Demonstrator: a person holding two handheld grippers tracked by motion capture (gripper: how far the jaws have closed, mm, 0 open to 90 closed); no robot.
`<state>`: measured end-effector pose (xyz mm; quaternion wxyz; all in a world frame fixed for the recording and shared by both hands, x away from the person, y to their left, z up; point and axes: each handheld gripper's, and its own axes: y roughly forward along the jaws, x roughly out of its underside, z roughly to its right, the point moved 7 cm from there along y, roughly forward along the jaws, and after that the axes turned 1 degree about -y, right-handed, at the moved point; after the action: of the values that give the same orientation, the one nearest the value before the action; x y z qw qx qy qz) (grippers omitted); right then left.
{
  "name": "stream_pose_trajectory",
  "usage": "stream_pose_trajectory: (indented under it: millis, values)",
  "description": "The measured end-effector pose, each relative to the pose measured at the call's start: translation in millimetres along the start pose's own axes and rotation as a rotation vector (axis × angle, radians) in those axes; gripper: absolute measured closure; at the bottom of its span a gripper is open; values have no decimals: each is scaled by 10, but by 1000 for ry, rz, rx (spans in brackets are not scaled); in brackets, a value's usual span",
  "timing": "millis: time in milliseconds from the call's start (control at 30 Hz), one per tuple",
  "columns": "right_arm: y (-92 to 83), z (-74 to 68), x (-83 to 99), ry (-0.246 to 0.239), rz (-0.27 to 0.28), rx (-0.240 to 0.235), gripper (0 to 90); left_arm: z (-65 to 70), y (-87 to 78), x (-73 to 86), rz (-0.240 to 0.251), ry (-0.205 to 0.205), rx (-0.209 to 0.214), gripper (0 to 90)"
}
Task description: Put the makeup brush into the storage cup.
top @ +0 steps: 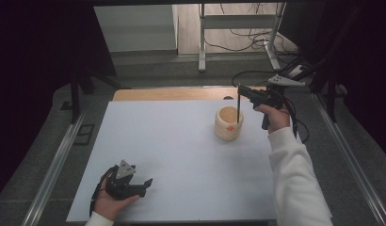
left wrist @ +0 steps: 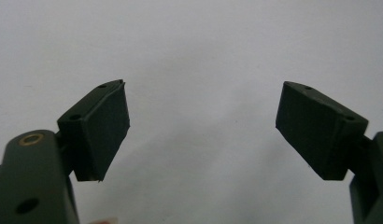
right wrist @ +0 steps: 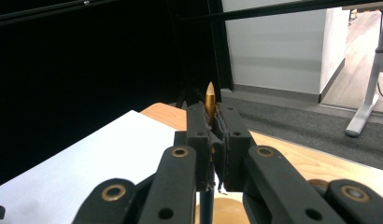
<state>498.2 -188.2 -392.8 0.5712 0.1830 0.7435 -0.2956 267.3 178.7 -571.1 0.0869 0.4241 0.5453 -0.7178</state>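
A round pale wooden holder [top: 229,123] with a small orange mark stands on the white table top [top: 172,155] at the right rear. My right gripper [top: 241,89] hovers just above it, shut on a thin dark pen [top: 238,108] that hangs upright with its lower end inside the holder. In the right gripper view the pen's gold tip [right wrist: 209,98] pokes up between the closed jaws of the right gripper [right wrist: 212,126], and the holder's rim [right wrist: 229,211] shows below. My left gripper [top: 145,185] rests at the table's front left, open, with nothing between its pads [left wrist: 105,126].
A strip of bare wooden table [top: 172,94] runs behind the white sheet. Metal rails [top: 54,169] flank the table on both sides. Behind it lies grey floor with a white desk frame [top: 203,42] and loose cables [top: 247,40]. Dark curtains close off left and right.
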Motion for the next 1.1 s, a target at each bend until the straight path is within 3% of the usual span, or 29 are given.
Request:
stream_pose_trajectory:
  millis: [767,1100]
  values:
    - [161,123,-27,18,34,23,854,-6,0,5,0,-1,0,180]
    - [253,135,72,9,42,19,854,-12,-5,6,-1,1,-3,180]
